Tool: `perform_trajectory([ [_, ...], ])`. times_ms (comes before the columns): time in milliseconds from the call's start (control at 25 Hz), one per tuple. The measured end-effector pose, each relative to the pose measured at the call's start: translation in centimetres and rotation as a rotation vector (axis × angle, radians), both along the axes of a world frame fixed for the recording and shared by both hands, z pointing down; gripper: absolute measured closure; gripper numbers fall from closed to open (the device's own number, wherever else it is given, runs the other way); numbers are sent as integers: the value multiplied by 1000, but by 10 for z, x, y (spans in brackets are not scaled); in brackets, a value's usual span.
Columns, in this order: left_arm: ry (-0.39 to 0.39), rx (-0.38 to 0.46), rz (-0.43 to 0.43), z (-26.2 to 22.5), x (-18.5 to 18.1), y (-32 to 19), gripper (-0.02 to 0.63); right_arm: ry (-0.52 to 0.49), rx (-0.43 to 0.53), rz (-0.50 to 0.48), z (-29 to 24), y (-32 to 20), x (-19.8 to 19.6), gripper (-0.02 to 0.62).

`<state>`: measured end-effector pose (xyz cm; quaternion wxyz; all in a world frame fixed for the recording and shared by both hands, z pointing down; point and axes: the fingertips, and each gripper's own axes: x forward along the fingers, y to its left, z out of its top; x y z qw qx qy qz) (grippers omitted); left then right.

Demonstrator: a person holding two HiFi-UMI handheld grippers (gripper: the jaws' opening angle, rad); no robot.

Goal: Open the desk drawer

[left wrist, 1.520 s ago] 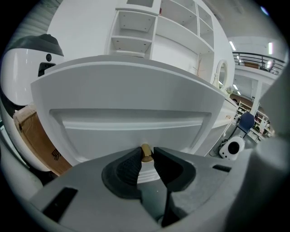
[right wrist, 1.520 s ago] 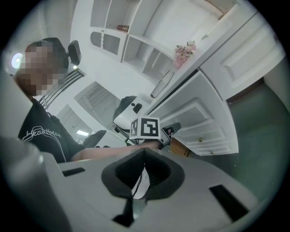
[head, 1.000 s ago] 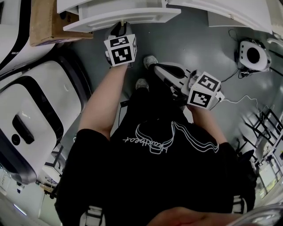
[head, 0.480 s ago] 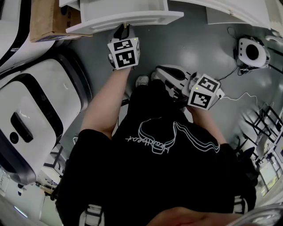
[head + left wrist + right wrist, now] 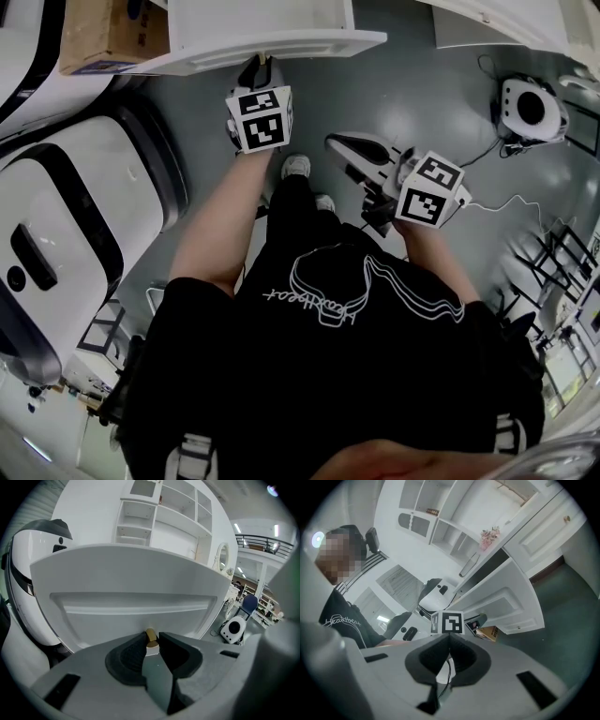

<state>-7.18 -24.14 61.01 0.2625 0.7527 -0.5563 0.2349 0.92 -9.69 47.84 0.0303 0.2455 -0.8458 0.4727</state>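
The white drawer point(image 5: 272, 42) juts out of the desk at the top of the head view. In the left gripper view its panelled front point(image 5: 136, 583) fills the picture, with a small brass knob point(image 5: 150, 636) at its lower edge. My left gripper point(image 5: 151, 641) is shut on that knob. In the head view my left gripper point(image 5: 262, 64) meets the drawer's front edge, and the knob is hidden there. My right gripper point(image 5: 337, 145) hangs over the floor to the right, apart from the drawer. Seen in its own view, the right gripper point(image 5: 449, 638) is shut on nothing.
A large white and black machine point(image 5: 66, 244) stands close on the left, a cardboard box point(image 5: 112, 33) beside the drawer. On the grey floor at the right sits a round white device point(image 5: 530, 108) with a cable. My shoes point(image 5: 298, 167) are below the drawer.
The drawer has slid further out past the cardboard box, drawn by my left gripper on the knob. My feet have stepped back, and the right gripper has drifted along with me.
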Motion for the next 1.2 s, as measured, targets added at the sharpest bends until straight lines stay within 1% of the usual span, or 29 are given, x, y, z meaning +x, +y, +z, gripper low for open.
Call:
perform_trajectory([
  [280,-2,1,-18,2,-1,14,518,-1,-11,-13,-1,28,9,591],
  [600,-16,11,-32,1,0,36,518,-7,-17,-4,-1,58,26,591],
  [880,-25,8,-38,1,-1,51,518,-15,-11,2,-4,68,28,589],
  [1200,-22,-23,-49,4,-5,63,526,-22,7,14,-14,71,30,591],
])
